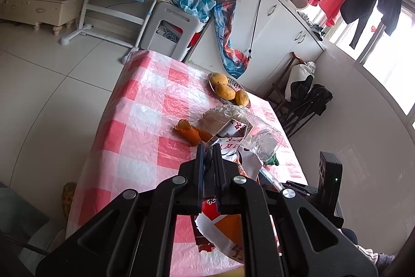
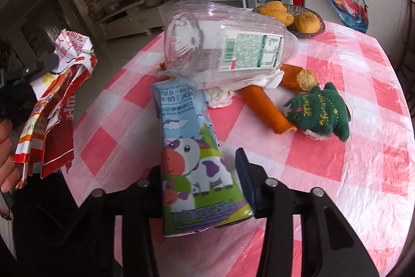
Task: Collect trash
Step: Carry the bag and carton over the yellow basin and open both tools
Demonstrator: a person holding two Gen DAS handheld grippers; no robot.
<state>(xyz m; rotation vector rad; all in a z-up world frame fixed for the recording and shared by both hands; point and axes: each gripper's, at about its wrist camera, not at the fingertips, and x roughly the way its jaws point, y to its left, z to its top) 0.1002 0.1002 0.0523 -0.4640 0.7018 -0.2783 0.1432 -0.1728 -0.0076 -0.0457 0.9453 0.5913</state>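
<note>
My left gripper [image 1: 209, 151] is shut on a crumpled red, orange and white wrapper [image 1: 228, 144] and holds it above the pink checked table [image 1: 145, 105]; the wrapper also shows at the left of the right wrist view [image 2: 52, 105]. My right gripper [image 2: 201, 160] has its jaws wide on either side of a blue milk carton with a cartoon cow [image 2: 192, 155]. A crushed clear plastic bottle [image 2: 223, 46] lies just beyond the carton. Orange peel strips [image 2: 267, 110] and a crumpled white tissue [image 2: 220, 98] lie near it.
A green plush toy [image 2: 319, 110] lies right of the peel. A basket of mangoes [image 2: 293, 14] stands at the far side of the table. A grey stool, a blue desk and white cabinets stand beyond the table. Tiled floor lies to the left.
</note>
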